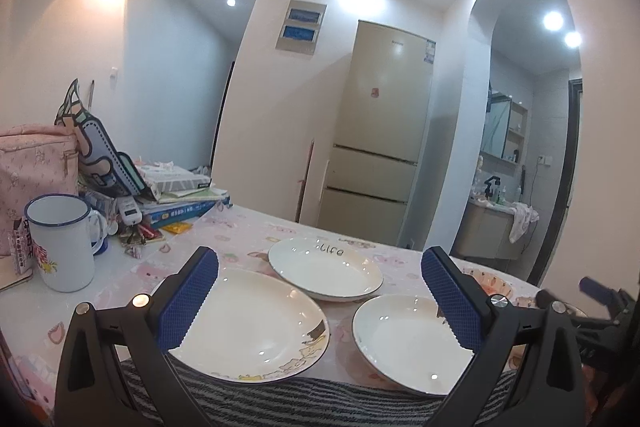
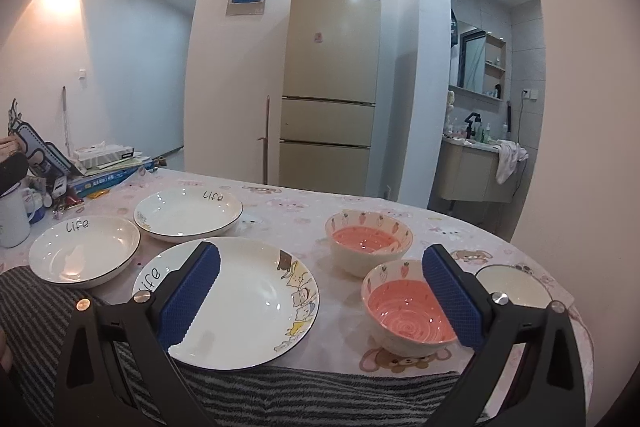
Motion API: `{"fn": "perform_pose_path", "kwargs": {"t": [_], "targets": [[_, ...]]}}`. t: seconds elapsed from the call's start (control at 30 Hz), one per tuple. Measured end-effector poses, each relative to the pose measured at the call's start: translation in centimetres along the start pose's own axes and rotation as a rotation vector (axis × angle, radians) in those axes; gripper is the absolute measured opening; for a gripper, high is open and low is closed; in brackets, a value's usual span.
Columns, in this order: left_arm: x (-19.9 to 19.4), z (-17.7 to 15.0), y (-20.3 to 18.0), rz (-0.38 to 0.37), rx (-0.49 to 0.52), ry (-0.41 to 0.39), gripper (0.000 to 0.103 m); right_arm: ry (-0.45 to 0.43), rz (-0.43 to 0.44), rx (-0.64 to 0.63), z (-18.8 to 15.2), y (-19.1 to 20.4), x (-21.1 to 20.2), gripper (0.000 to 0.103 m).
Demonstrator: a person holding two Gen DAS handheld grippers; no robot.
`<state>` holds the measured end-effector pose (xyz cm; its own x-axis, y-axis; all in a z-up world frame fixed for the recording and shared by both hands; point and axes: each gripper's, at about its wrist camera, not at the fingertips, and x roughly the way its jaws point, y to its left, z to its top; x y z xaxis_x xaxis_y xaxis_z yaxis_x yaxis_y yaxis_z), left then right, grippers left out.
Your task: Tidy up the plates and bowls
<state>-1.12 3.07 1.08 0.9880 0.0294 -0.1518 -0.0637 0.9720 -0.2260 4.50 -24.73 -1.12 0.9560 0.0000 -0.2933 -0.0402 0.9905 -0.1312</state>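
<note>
Both claws are hovering spread wide and holding nothing over the near edge of the bench [image 2: 304, 211]: the left claw [image 1: 320, 291] above the plates and the right claw [image 2: 320, 291] between the cartoon plate [image 2: 240, 291] and the nearer pink bowl [image 2: 404, 307]. The plates are lying singly and shallow, so a claw closing on a thin rim may be slipping off or knocking a neighbour toward the edge. The two other plates [image 2: 84, 251] [image 2: 188, 213] are sitting toward the left side, while the farther pink bowl [image 2: 368, 239] and a white bowl [image 2: 516, 283] near the right edge all look empty.

Three plates [image 2: 236, 301]; three bowls [image 2: 408, 311]; one mug [image 1: 62, 241]
</note>
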Motion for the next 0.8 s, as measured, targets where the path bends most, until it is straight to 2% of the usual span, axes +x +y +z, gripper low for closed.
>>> {"fn": "perform_pose_path", "kwargs": {"t": [0.17,0.23,0.33,0.43,0.5,0.6,0.67,0.73,0.8], "targets": [[-0.4,0.6,0.4,0.132,0.095,0.024,0.103,-0.021,0.058,-0.003,2.5,-0.6,-1.5,0.101],[0.0,0.9,1.1,0.129,0.090,0.066,0.102,-0.021,0.090,0.005,3.8,-0.7,-1.8,0.101],[0.8,1.4,2.6,0.095,0.049,0.143,0.098,-0.051,0.129,-0.003,6.2,-0.1,-2.1,0.100],[2.2,1.8,5.3,0.068,-0.056,0.233,0.093,-0.117,0.166,-0.013,8.1,1.3,-2.1,0.100],[2.9,1.8,7.0,0.079,-0.123,0.260,0.089,-0.135,0.213,-0.023,9.2,2.8,-1.6,0.100],[3.7,1.5,9.6,0.106,-0.204,0.291,0.078,-0.067,0.300,-0.016,10.4,5.6,0.3,0.100],[4.5,1.0,11.1,0.098,-0.265,0.327,0.052,0.010,0.373,0.003,10.6,7.5,2.1,0.096],[5.5,0.2,12.8,0.072,-0.349,0.368,0.050,0.110,0.427,0.026,10.4,9.2,4.4,0.091],[6.1,-0.7,14.3,0.110,-0.407,0.380,0.049,0.229,0.472,0.063,9.5,10.7,7.0,0.085]]}}
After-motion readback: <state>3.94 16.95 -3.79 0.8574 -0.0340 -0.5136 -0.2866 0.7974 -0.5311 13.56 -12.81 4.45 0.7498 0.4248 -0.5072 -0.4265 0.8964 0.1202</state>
